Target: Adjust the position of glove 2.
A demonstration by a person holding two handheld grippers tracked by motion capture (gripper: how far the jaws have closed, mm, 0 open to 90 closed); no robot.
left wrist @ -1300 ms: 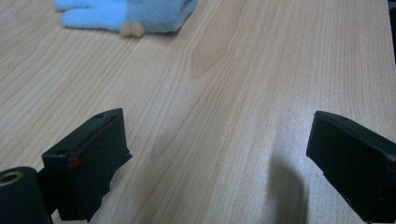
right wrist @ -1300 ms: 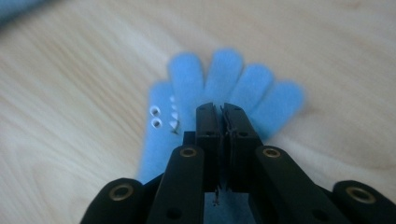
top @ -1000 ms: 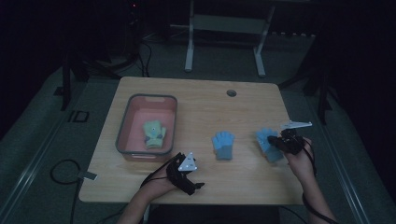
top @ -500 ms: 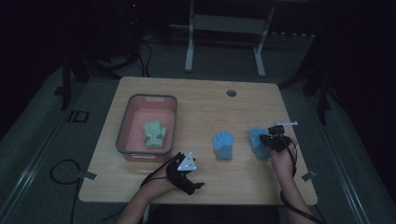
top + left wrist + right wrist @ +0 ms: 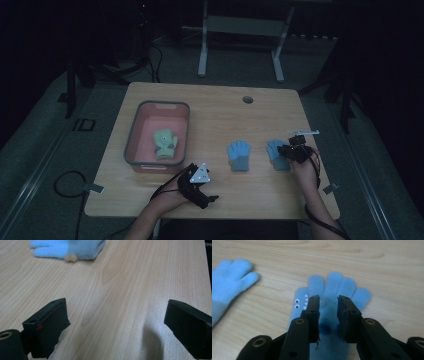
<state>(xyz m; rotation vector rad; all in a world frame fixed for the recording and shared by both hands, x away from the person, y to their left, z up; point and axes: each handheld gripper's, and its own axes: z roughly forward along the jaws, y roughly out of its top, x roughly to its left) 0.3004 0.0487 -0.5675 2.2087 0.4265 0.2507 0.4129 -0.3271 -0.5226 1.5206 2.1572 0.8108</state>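
In the high view the right gripper sits at the right of the frame, low over a blue glove that lies flat on the wooden counter. The right gripper view looks straight down its two black jaws: they stand a little apart over the glove's palm, having just been opening, and the fabric lies beneath the gap, not pinched between the pads. That glove points its fingers toward the top of the frame and carries two small googly eyes and a row of white teeth on its left side. A second blue glove lies at the left edge of that frame, apart from the first; in the high view it rests near the centre of the frame, just left of the one under the gripper.

The left gripper is held at the lower centre of the high view, near the counter's front edge. Its own view shows the jaws spread wide with only bare wood between them, and the second blue glove at the upper left of that frame, well clear of the jaws.

At the left of the high view a pink bin stands on the counter with a green glove lying inside it.
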